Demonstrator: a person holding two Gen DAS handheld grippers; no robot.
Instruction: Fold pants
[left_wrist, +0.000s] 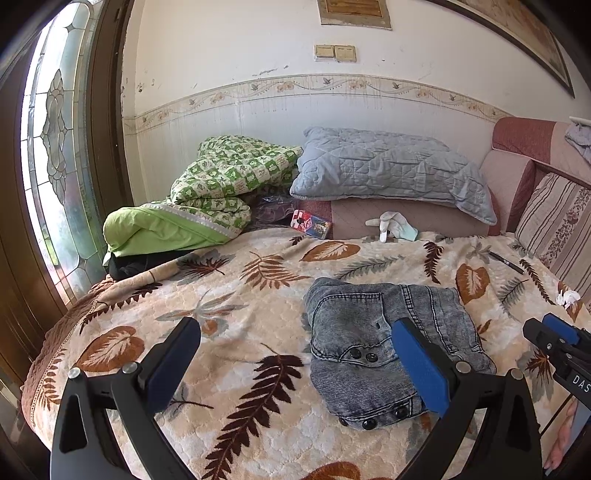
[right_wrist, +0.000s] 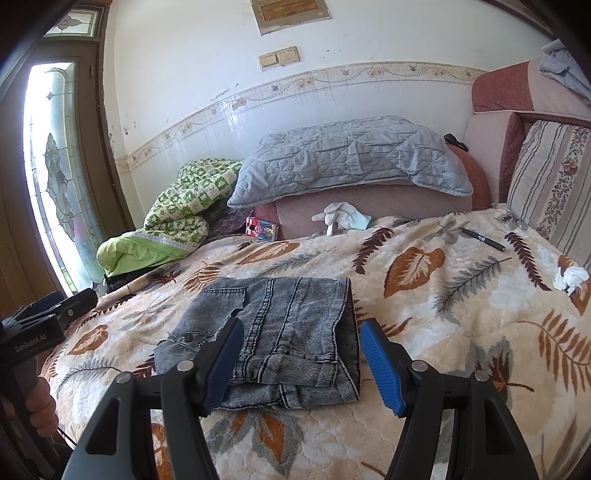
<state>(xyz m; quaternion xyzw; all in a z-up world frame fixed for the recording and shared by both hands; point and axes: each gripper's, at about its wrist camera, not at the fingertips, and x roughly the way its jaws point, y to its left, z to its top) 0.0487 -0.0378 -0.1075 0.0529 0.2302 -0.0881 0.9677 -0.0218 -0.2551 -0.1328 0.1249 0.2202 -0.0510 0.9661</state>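
Left tool (left_wrist: 295, 354) and right tool (right_wrist: 301, 349) both hang spread wide with nothing in them, just above the folded pants (right_wrist: 280, 328), which sit mid-bed on the leaf blanket (right_wrist: 461, 295), toward its near edge. Denim looks heavy and floppy but not slippery (I'd pinch the thick seamed edges). Long axis seems to run near edge to pillow (right_wrist: 351, 155) end, buttons left.
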